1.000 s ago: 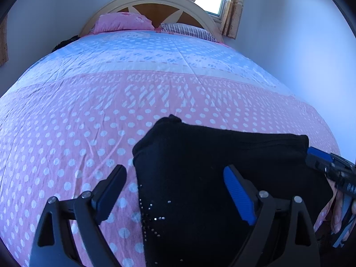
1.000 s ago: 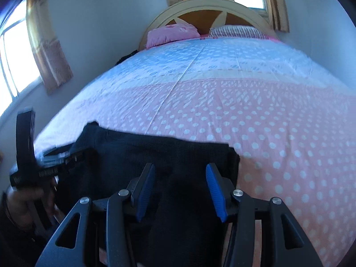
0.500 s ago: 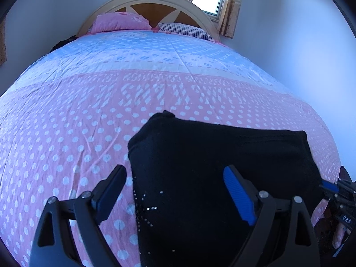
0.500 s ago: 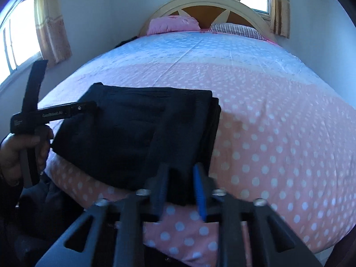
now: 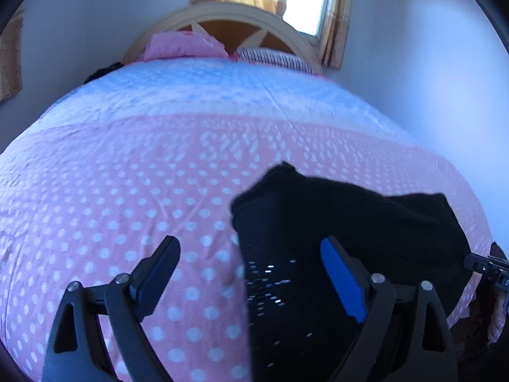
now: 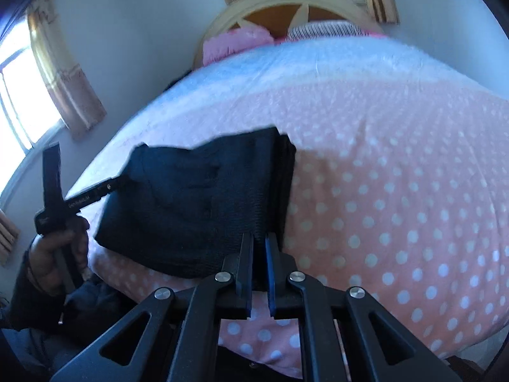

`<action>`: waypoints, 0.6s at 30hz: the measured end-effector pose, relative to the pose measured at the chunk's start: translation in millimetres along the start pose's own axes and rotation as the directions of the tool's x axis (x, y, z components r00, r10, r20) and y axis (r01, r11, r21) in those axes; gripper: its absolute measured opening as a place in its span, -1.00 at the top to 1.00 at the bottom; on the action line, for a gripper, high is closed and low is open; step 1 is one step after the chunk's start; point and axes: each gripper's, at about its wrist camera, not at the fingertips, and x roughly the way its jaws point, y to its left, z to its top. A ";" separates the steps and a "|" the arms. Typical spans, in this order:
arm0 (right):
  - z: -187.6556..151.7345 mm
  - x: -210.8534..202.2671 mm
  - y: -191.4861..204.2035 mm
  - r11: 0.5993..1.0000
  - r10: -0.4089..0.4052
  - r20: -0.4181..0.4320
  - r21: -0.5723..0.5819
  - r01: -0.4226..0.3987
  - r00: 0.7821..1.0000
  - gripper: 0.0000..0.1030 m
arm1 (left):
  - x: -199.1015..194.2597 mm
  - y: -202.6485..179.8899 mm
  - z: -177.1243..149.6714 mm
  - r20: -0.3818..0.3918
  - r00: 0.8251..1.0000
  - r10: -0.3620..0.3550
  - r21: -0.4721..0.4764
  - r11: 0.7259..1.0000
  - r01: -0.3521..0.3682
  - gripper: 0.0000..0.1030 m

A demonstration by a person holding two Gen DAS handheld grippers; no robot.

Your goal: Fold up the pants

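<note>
The folded black pants [image 6: 203,203] lie on the bed [image 6: 397,175]; right gripper [image 6: 259,273] fingers pinch their near edge, left gripper [image 5: 251,280] fingers spread wide above their left edge, holding nothing.

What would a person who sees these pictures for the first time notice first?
Most striking are the folded black pants, lying at the near edge of the bed on its pink cover with white dots. Next, the right tongs stand almost shut in front of the pants' near edge, and the left tongs gape wide above the pants' left edge. At the far end, a pink pillow lies below the arched headboard.
</note>
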 end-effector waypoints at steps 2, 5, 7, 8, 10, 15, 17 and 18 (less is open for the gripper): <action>0.7 5.6 1.4 0.999 -0.021 -0.026 -0.025 0.020 0.999 0.88 | -0.4 6.0 0.1 0.010 1.000 0.010 -0.010 1.000 -0.010 -0.95; -2.6 17.4 -13.6 0.999 0.005 -0.049 0.044 -0.003 0.999 0.88 | 13.1 11.0 -3.1 -0.041 0.999 0.006 -0.026 1.000 -0.007 -0.95; 3.1 10.6 -15.2 0.998 0.018 -0.049 0.060 -0.015 0.999 0.73 | 15.5 10.8 -5.4 -0.047 0.999 0.005 -0.027 1.000 -0.006 -0.95; 6.3 4.4 -11.1 0.998 -0.044 -0.021 0.032 0.045 0.999 0.36 | 15.3 9.7 -5.5 -0.046 0.999 0.003 -0.023 1.000 -0.004 -0.95; 12.5 -5.1 -0.5 0.987 -0.159 0.055 -0.015 0.160 0.986 0.03 | 15.3 6.5 -4.6 -0.044 0.999 0.006 -0.011 1.000 -0.007 -0.95; 39.0 -2.5 34.3 0.989 -0.010 0.166 -0.142 0.034 0.986 0.03 | 14.6 3.0 -6.8 -0.046 0.999 0.008 -0.005 1.000 -0.008 -0.95; 45.7 15.2 41.9 0.982 0.065 0.141 -0.186 -0.038 0.988 0.03 | 14.0 3.2 -6.9 -0.046 0.999 0.005 -0.004 1.000 -0.005 -0.95; 49.7 34.1 38.3 0.985 0.050 0.087 -0.169 -0.035 0.995 0.03 | 14.2 3.3 -7.1 -0.047 0.999 0.006 -0.002 1.000 -0.006 -0.95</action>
